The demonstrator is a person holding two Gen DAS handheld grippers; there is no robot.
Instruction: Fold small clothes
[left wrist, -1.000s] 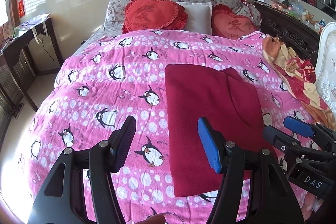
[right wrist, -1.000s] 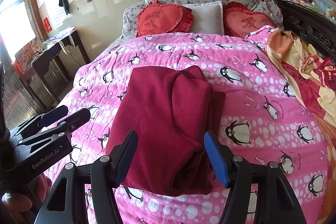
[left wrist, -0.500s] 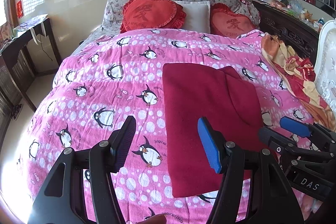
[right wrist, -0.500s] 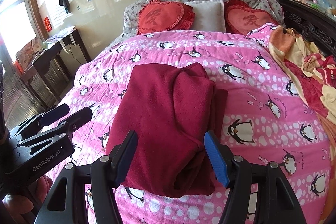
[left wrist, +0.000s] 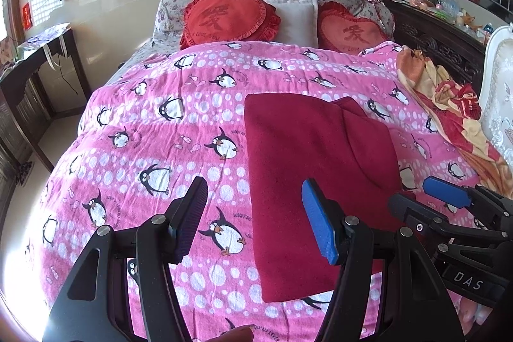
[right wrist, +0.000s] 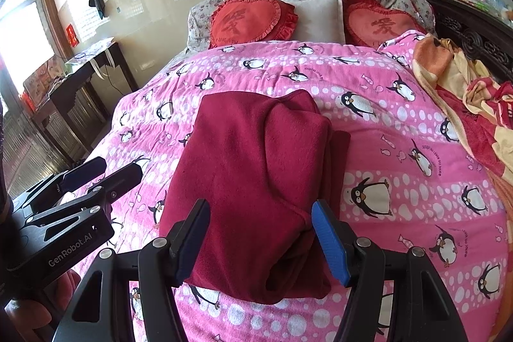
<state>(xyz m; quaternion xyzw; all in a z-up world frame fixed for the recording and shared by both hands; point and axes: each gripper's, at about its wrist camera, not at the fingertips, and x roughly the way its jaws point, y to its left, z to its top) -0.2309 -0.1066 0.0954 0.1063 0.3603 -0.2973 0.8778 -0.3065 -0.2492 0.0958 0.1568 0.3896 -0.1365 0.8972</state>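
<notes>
A dark red garment (left wrist: pixel 307 169) lies folded lengthwise on the pink penguin blanket (left wrist: pixel 154 149); it also shows in the right wrist view (right wrist: pixel 256 175). My left gripper (left wrist: pixel 256 223) is open and empty, above the blanket at the garment's near left edge. My right gripper (right wrist: pixel 261 241) is open and empty, held over the garment's near end. Each gripper shows in the other's view: the right one (left wrist: pixel 426 204) at the garment's right, the left one (right wrist: pixel 102 175) at its left.
Two red heart cushions (left wrist: pixel 224 18) and a white pillow (left wrist: pixel 295 18) lie at the bed's head. A crumpled orange and red blanket (left wrist: pixel 449 104) lies along the right side. A dark desk (left wrist: pixel 35 60) stands left of the bed.
Both grippers have drawn back a little toward the near edge of the bed and stay open. The garment has not moved.
</notes>
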